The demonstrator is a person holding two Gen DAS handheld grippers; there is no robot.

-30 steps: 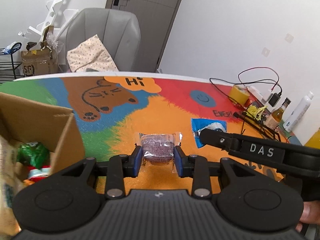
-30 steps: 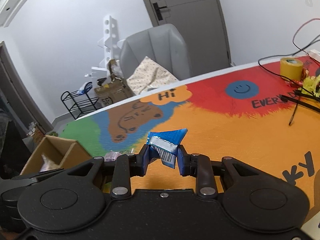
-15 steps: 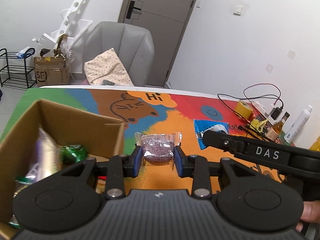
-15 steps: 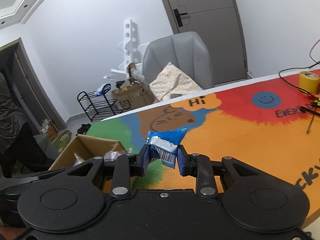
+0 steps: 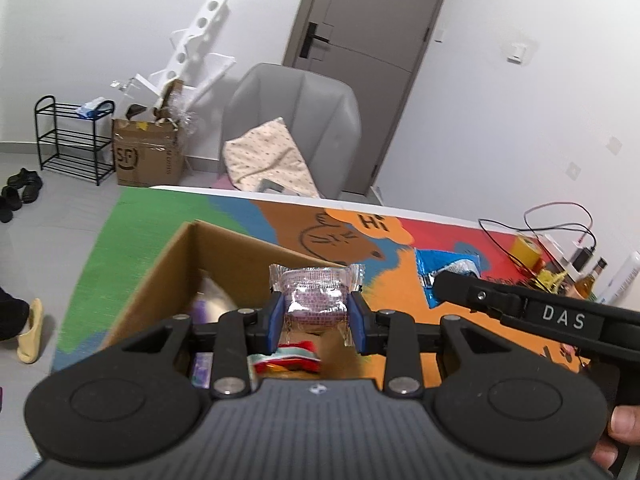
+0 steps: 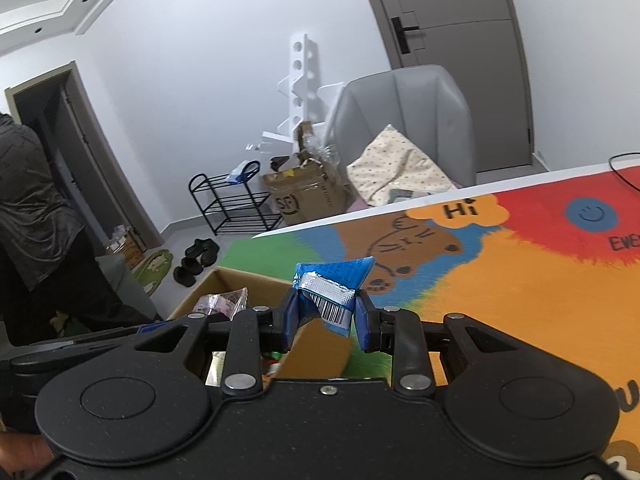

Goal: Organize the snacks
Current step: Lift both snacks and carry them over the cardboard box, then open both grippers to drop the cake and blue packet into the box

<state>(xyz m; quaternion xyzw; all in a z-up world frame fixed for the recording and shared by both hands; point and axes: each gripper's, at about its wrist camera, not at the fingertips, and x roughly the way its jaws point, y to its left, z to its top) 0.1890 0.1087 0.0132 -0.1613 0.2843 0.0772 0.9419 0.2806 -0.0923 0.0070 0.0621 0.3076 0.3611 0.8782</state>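
Item: left gripper (image 5: 316,330). Jaws narrowed onto a clear-wrapped purple snack (image 5: 316,298), gripped across its short sides; the packet's long axis runs crosswise between the blue pads (image 5: 276,322), crimped ends sticking out past them.

Item: cardboard box (image 5: 240,248), the landmark, open-topped, standing on the tabletop (image 5: 404,312) at its green end. Contents partly visible: a red-and-white packet (image 5: 286,360) and pale purple wrappers (image 5: 200,372); the rest is hidden behind the gripper body.

Key relation: the purple snack hangs directly above the box opening, inside its far wall, with the box contents showing below the jaws. Judgement: the left hand is the nearer to a drop; parting the jaws should let the packet fall in.

Item: right gripper (image 6: 326,328). Jaws closed onto a blue foil snack packet (image 6: 334,286), barcode facing the camera, its pointed upper end tilted to the right. In the right wrist view it sits over the box's near right corner (image 6: 320,350), beside the rim rather than clearly above the opening. Judgement: it needs a short carry leftward over the box before release, or the packet may land on the rim or the tabletop.
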